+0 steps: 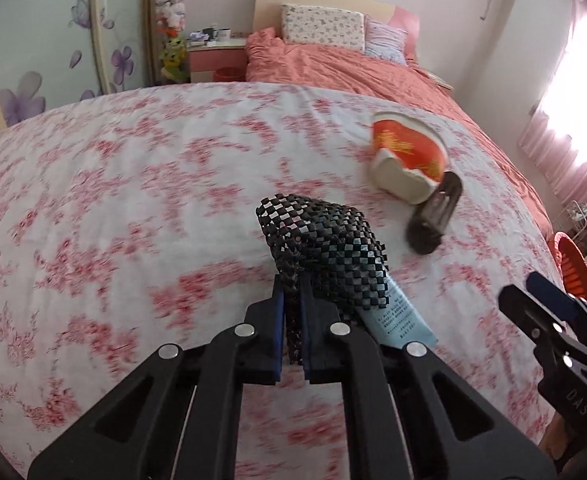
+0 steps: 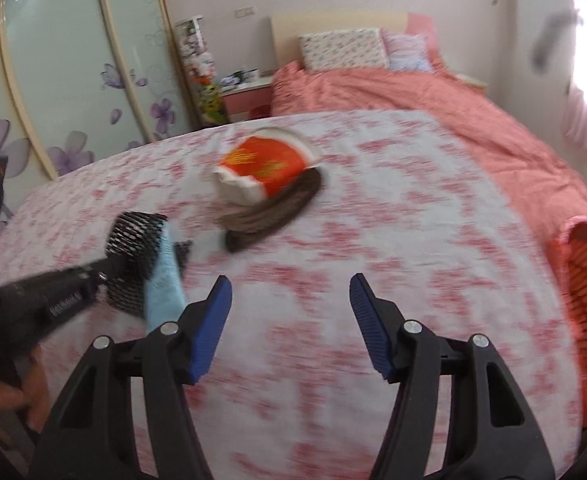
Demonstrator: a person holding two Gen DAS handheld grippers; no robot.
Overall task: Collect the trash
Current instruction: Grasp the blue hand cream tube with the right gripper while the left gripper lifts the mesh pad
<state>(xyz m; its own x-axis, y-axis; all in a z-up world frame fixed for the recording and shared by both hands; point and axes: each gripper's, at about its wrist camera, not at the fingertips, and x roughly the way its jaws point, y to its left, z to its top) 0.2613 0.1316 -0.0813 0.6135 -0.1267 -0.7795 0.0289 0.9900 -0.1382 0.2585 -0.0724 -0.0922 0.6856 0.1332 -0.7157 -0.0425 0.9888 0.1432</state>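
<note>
Over the bed [image 1: 133, 184], black mesh [image 1: 325, 240] w/ blue tube [image 1: 401, 312] is pinched by left tool [image 1: 291, 328], right tool [image 2: 289, 320] wide & empty; tube could slip out if mesh sags.

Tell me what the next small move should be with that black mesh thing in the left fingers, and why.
Probably carry it right, toward the orange basket at the bed's edge. The left gripper is shut on the black mesh piece, with a light blue tube wrapped in it, raised above the floral sheet. The right gripper is open and empty; the torn paper cup still waits.
</note>
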